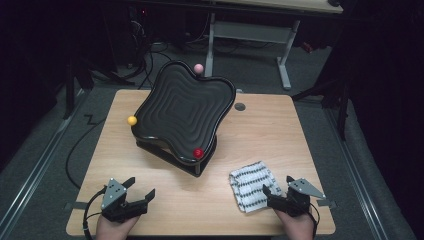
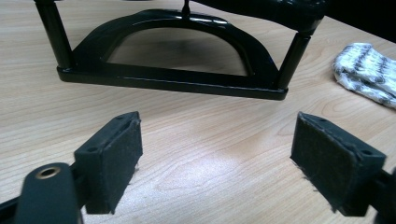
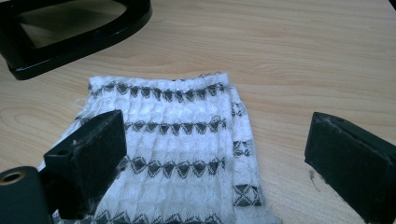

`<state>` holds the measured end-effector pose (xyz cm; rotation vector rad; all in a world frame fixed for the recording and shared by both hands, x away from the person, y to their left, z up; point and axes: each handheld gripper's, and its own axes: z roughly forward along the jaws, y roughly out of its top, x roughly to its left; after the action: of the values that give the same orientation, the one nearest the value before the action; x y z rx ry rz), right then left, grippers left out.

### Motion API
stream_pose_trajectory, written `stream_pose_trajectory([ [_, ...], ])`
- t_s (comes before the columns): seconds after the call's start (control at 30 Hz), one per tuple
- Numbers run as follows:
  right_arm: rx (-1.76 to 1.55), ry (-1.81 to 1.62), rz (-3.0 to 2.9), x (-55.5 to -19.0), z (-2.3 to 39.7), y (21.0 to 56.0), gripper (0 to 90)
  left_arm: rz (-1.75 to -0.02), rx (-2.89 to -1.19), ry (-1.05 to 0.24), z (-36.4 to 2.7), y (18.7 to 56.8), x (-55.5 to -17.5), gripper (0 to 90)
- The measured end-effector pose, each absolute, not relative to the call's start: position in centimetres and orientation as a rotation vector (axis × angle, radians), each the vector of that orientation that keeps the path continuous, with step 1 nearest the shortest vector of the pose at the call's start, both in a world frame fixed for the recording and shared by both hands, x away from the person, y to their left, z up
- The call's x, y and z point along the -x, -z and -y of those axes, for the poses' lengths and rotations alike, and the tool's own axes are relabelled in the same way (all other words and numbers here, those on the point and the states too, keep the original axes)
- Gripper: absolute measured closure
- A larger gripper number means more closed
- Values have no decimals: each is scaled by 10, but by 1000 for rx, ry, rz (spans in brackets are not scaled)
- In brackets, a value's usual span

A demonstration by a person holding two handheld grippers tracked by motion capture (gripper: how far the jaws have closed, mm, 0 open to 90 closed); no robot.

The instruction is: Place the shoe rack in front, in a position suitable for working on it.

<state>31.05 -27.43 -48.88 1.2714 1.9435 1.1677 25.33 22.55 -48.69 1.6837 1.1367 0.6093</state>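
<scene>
While right claw [image 3: 212, 154] stands wide over folded white cloth with black woven pattern [image 3: 177, 144], nothing held: cloth lies on wooden desk [image 1: 260, 130] between and just under jaws, one pad already above its near edge. Judgement: lower, pinch single edge cleanly, avoid dragging folds. Left claw [image 2: 215, 158] wide too, empty, facing glossy black wavy tray stand [image 2: 173, 79]. Stand sits just ahead-left of cloth; red ball [image 1: 198, 152] on tilted tray rim could roll if bumped.
</scene>
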Motion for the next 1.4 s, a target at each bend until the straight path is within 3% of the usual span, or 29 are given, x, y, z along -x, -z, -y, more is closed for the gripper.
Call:
stream_pose_trajectory([
  [0.23,-1246,-1196,-1915,-307,281,484,70,-1138,-1639,-591,-235,490,-254,240],
  [0.73,-1215,-1209,-1954,-306,275,487,105,-1143,-1588,-648,-242,488,-257,252],
  [0.93,-1188,-1210,-1944,-299,275,484,125,-1158,-1626,-609,-244,489,-269,376],
  [1.2,-1159,-1186,-2006,-297,270,491,136,-1220,-1676,-777,-243,476,-313,379],
  [1.4,-1146,-1197,-2000,-294,272,490,146,-1319,-1674,-836,-253,477,-376,403],
])
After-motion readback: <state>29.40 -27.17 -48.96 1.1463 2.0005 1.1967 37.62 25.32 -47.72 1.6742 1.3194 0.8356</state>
